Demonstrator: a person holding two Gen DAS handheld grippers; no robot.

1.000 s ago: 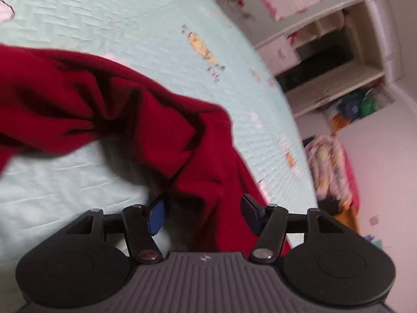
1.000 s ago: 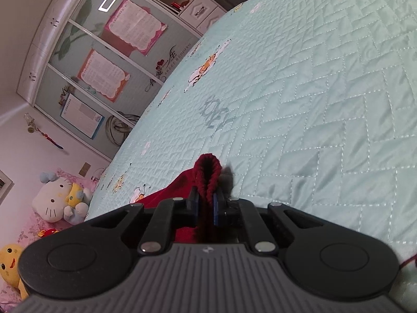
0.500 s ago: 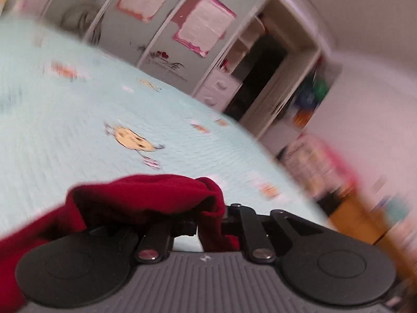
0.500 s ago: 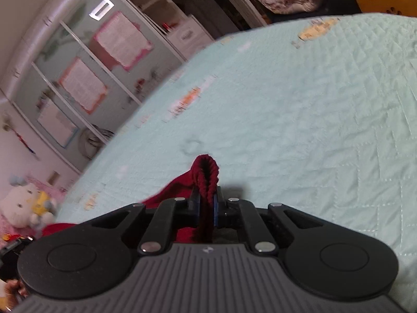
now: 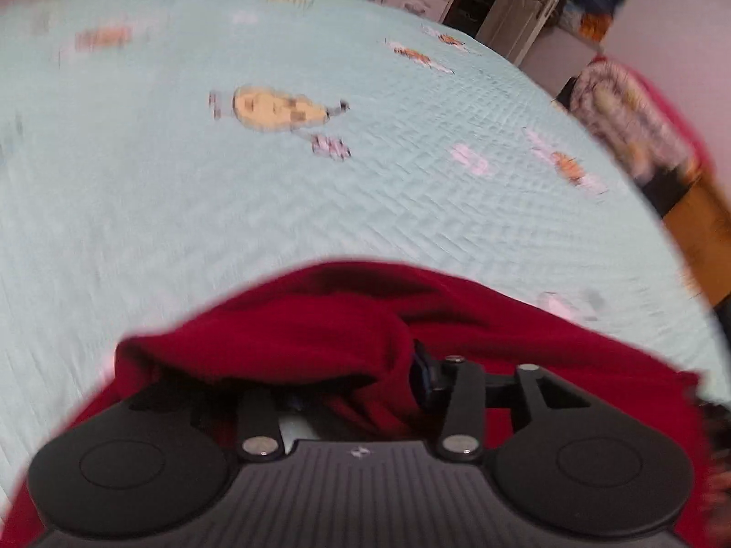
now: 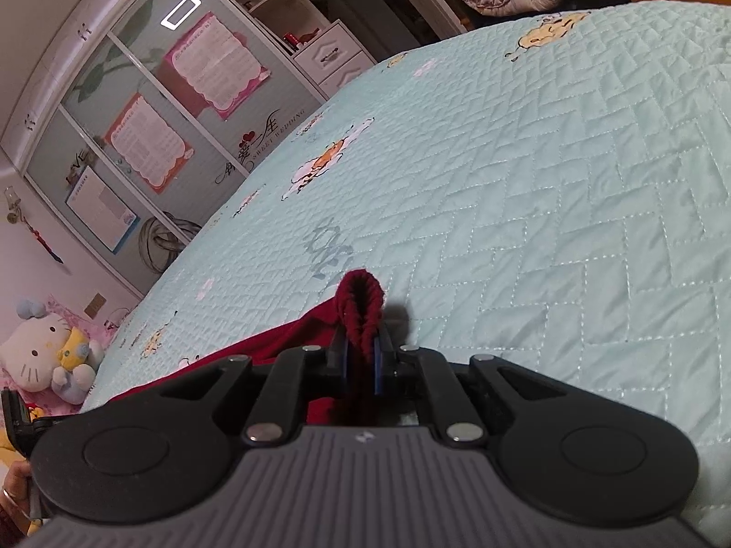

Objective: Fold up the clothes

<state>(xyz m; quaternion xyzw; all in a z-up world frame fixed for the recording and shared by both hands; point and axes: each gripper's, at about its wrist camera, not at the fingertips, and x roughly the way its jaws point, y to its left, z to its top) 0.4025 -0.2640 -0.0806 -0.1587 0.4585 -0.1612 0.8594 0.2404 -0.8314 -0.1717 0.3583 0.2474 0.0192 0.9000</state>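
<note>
Mint-green quilted bedspread (image 6: pixel 525 173) with little cartoon pictures covers the whole bed under you. On it lies the soft dark red knitted garment (image 5: pixel 329 319), bunched up at the near edge of the bed, partly lifted by both your tools. Your right gripper (image 6: pixel 361 360) is pinched tight on a looped bit of its hem. Your left gripper (image 5: pixel 352 379) has cloth draped over it; only one finger shows, so I cannot tell how wide it is. You seem mid-fold or spreading out. Next, keep both corners level.
</note>
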